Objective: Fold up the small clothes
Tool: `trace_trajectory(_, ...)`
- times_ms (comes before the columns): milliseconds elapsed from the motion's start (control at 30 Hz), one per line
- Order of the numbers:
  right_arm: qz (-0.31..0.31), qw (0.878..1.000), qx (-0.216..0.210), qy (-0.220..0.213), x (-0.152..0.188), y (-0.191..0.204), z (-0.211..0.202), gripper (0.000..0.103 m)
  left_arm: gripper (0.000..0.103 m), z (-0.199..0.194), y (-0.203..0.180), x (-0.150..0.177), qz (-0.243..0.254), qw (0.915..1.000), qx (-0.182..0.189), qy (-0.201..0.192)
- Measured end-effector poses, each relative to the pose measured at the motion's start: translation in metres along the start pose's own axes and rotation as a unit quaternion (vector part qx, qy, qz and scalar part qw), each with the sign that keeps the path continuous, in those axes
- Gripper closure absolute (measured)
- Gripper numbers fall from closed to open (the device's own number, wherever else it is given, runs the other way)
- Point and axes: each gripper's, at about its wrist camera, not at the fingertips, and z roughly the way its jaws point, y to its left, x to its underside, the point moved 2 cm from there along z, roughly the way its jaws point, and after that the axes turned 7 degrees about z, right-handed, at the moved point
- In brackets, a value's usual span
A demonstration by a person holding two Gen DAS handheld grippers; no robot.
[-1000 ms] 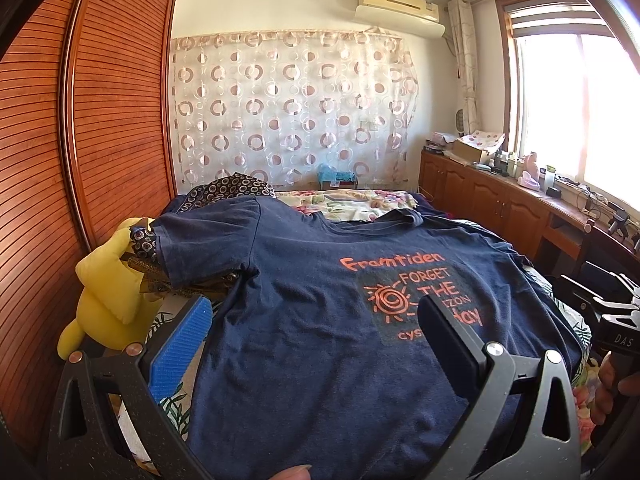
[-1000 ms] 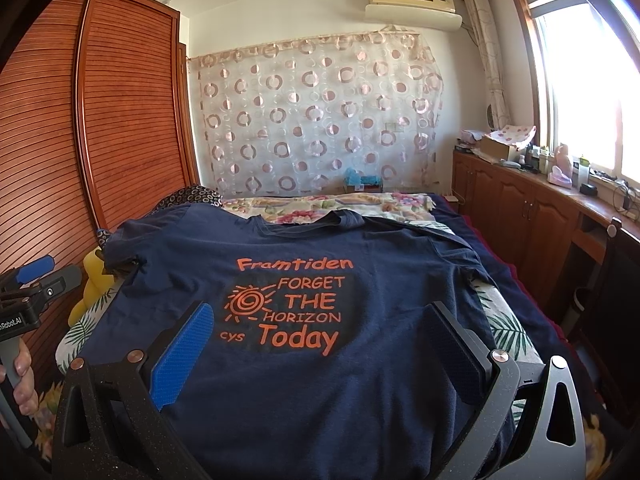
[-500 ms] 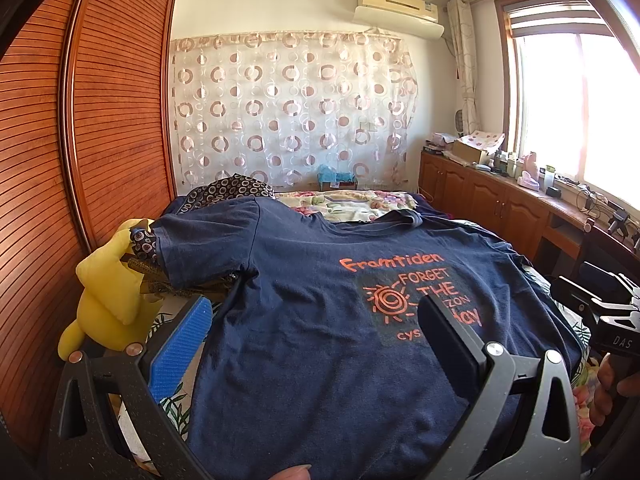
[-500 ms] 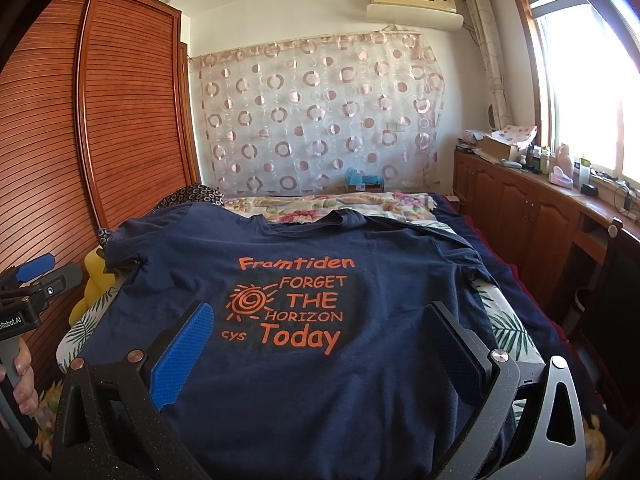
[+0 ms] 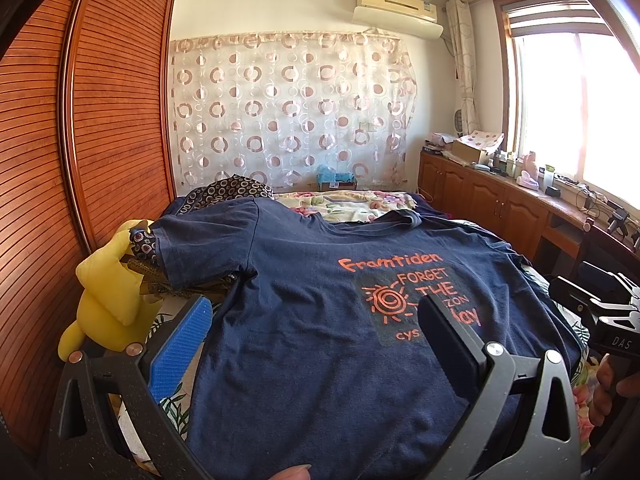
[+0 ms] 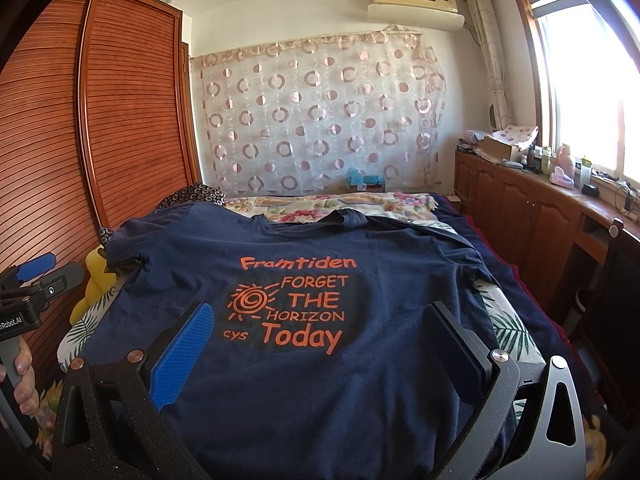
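A navy T-shirt (image 5: 320, 340) with orange print lies spread flat, front up, on the bed; it also shows in the right wrist view (image 6: 320, 320). My left gripper (image 5: 316, 320) is open above the shirt's lower left part, its blue pad (image 5: 180, 344) near the left side seam. My right gripper (image 6: 320, 328) is open above the shirt's lower middle, fingers wide on either side of the print. Neither holds anything. Each gripper shows at the edge of the other's view, the right gripper (image 5: 600, 320) and the left gripper (image 6: 28, 280).
A yellow plush toy (image 5: 108, 296) sits at the bed's left edge by the wooden wardrobe (image 5: 80, 160). A patterned pillow (image 5: 224, 192) and floral bedding (image 5: 352, 204) lie beyond the collar. Wooden cabinets (image 6: 520, 216) with clutter run along the right under the window.
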Motion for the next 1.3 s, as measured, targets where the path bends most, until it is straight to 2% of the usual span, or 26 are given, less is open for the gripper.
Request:
trace_trajectory(367,0.001,1.0,-0.001,0.0,0.0,0.0,0.0,0.0,0.0,-0.004,-0.003,-0.008,-0.001,1.0,-0.001,0.001)
trace_trajectory(567,0.001,1.0,-0.012,0.004,0.002,0.005,0.007,0.0,0.0,-0.006,-0.012,-0.02,-0.009,0.9998,0.003,0.015)
trace_trajectory(733,-0.013,1.0,-0.021,0.011,0.004,0.014,0.021,0.0,0.0,0.021,0.007,-0.016,-0.016,0.9989,-0.011,0.042)
trace_trajectory(833,-0.028,0.999,-0.031,0.019,0.004,0.019,0.033,0.0,0.0,0.037,0.022,-0.003,-0.021,0.9977,-0.021,0.061)
trace_trajectory(933,-0.038,0.997,-0.054,0.035,0.006,0.026,0.048,0.0,0.0,0.054,0.043,0.012,-0.035,0.9961,-0.017,0.079)
trace_trajectory(1100,-0.052,0.993,-0.08,0.076,0.008,0.033,0.076,0.0,0.0,0.069,0.074,0.022,-0.042,0.9947,-0.026,0.09)
trace_trajectory(1300,-0.062,0.988,-0.094,0.102,0.002,0.031,0.095,0.0,0.002,0.082,0.113,0.019,-0.056,0.9939,-0.02,0.093)
